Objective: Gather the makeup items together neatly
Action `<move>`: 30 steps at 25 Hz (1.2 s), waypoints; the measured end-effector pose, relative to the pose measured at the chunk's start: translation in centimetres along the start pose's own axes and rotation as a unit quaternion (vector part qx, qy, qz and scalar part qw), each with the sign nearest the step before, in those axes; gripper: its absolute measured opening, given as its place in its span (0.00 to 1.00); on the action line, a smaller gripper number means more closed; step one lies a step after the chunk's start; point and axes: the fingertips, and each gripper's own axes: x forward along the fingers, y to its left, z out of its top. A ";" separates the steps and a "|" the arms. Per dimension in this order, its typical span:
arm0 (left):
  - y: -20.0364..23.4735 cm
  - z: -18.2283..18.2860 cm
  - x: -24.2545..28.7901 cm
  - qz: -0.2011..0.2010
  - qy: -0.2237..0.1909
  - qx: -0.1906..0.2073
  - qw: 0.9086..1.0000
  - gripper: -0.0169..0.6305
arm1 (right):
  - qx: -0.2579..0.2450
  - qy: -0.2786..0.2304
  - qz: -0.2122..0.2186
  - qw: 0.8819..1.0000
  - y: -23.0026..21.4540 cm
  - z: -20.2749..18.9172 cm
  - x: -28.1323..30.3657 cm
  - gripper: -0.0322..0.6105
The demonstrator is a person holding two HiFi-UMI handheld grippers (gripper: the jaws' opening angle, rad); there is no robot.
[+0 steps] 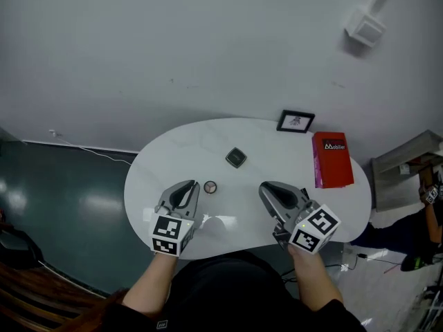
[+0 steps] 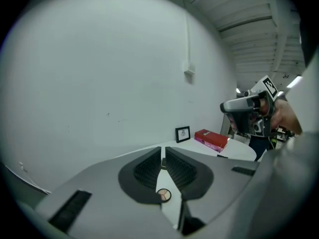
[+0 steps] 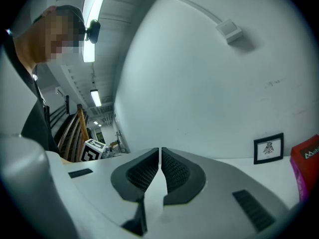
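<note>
Both grippers closed and empty, held above the near edge of the table; the makeup is still spread out.

Nearest the person, the left gripper (image 1: pixel 185 191) and the right gripper (image 1: pixel 274 192) hang over the white table (image 1: pixel 149 164), each with its jaws pressed together and nothing between them. Just beside the left gripper's tips, on its right, lies the small round eyeshadow compact (image 1: pixel 210 187); the left gripper view shows it on the table under the closed jaws. The left hand is clearly the nearer one to it. Farther in, near the middle of the table, sits a dark square compact (image 1: pixel 236 158), well apart from the round one and roughly between the two grippers' lines. Beyond, on the right, a red box (image 1: pixel 331 159) lies with its long side running away from the person, and a small picture frame (image 1: pixel 295 122) stands at the far edge.
</note>
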 end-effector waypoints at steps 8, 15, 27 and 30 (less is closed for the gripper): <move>0.5 2.5 -0.6 0.010 -0.027 -0.029 0.999 0.06 | -0.014 0.038 0.017 0.999 -2.6 -1.2 3.3 0.11; 0.8 4.4 -0.4 0.020 -0.045 -0.032 0.998 0.06 | -0.019 0.047 0.038 0.998 -3.9 -1.2 5.7 0.11; -0.1 5.9 -2.9 0.070 -0.065 -0.037 0.995 0.06 | -0.070 0.038 0.059 0.995 -4.5 -0.1 4.8 0.11; 0.3 5.2 -3.2 0.090 -0.064 -0.048 0.993 0.06 | -0.071 0.048 0.061 0.994 -5.6 -1.0 5.3 0.15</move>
